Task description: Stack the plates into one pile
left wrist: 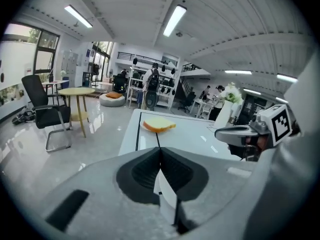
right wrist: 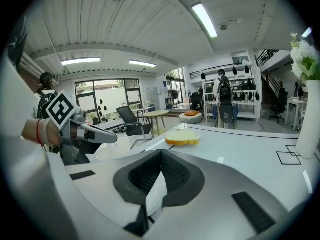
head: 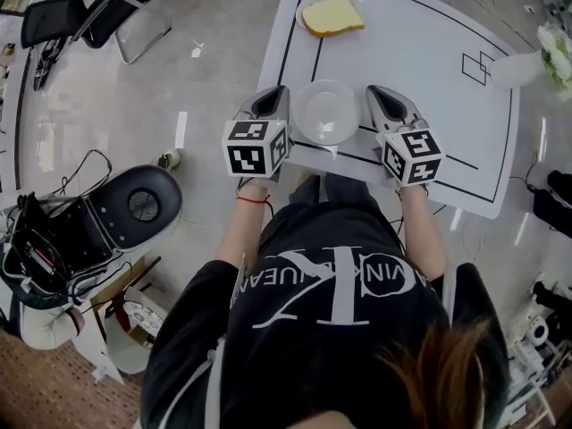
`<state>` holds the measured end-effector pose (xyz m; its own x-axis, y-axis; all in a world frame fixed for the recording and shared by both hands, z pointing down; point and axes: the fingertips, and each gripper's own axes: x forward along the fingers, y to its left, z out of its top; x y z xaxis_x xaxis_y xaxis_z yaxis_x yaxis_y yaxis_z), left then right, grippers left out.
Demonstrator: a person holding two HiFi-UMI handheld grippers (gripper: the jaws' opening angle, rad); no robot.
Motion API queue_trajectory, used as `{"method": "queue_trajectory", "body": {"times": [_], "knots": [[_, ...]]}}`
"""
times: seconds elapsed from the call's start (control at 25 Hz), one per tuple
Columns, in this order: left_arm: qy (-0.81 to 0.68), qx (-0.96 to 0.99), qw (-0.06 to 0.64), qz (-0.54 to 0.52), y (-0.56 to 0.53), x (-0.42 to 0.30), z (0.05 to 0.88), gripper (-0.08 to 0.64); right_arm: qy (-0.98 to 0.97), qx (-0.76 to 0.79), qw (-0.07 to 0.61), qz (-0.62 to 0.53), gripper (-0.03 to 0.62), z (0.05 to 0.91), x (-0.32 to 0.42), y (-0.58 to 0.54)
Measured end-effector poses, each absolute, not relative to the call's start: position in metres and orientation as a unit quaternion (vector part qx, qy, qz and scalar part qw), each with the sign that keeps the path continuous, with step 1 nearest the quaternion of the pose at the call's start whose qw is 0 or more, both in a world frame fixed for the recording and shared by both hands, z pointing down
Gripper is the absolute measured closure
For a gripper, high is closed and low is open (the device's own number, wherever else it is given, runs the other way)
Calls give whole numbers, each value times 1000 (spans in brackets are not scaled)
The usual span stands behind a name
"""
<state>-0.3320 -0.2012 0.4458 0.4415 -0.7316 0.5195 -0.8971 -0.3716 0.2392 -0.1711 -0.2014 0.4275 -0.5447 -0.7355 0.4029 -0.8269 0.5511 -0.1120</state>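
Observation:
I hold a white plate by two opposite sides of its rim, above the near edge of the white table. My left gripper is shut on its left rim, and the right gripper is shut on its right rim. In the left gripper view the thin white rim sits pinched between the closed jaws. The right gripper view shows the same, with the rim in the closed jaws. A second plate with a slice of bread lies at the table's far side.
A white vase with flowers stands at the table's right edge. Black lines and a small square outline mark the tabletop. On the floor to the left are a black round-topped machine, cables and black chairs.

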Motion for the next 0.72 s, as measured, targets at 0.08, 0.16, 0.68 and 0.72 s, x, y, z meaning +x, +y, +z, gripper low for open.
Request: {"method": "queue_trajectory", "body": {"times": [0.08, 0.16, 0.68, 0.72], "knots": [[-501, 818, 238, 152, -211, -340, 438, 554, -870, 450, 145, 139, 591, 420, -179, -211], [-501, 824, 229, 136, -220, -344, 430, 554, -874, 449, 133, 130, 591, 411, -183, -220], [-518, 838, 155, 74, -240, -344, 380, 554, -885, 453, 77, 73, 591, 367, -161, -227], [-520, 838, 151, 71, -239, -345, 377, 554, -885, 453, 74, 69, 591, 364, -159, -227]]}}
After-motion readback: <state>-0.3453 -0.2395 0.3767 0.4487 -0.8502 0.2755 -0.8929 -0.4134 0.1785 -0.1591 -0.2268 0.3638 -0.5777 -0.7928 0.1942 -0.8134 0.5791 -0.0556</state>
